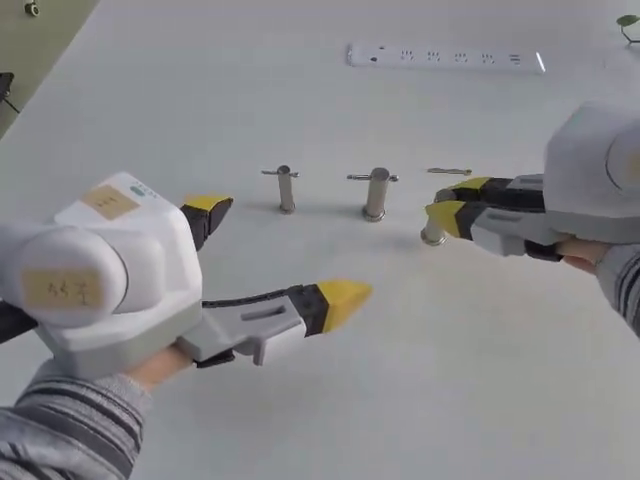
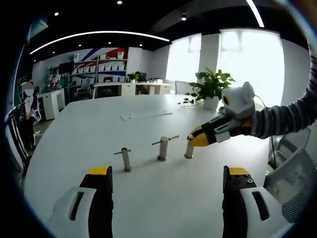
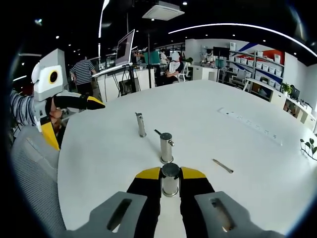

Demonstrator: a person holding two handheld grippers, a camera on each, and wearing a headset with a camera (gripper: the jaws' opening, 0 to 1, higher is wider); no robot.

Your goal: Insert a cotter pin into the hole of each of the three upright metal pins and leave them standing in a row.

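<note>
Right fingers (image 3: 148,174) pinch one upright pin (image 3: 170,181) of three, left fingers (image 1: 343,296) spread; two cotter pins (image 1: 356,178) inserted, another loose.

Metal pins (image 1: 376,194) shiny; table (image 1: 470,340) matt white.

I count three upright metal pins on my one tabletop (image 1: 450,380): the left pin (image 1: 286,190), the middle pin (image 1: 377,195) and the right pin (image 1: 434,236); cotter pins come to three as well; two are threaded, the first cotter pin (image 1: 278,173) through the left pin and the second cotter pin (image 1: 362,178) through the middle pin; one loose cotter pin (image 1: 449,172) lies flat; one white power strip (image 1: 445,56); my tongs number two, the left tongs (image 1: 280,250) and the right tongs (image 1: 452,200).
</note>
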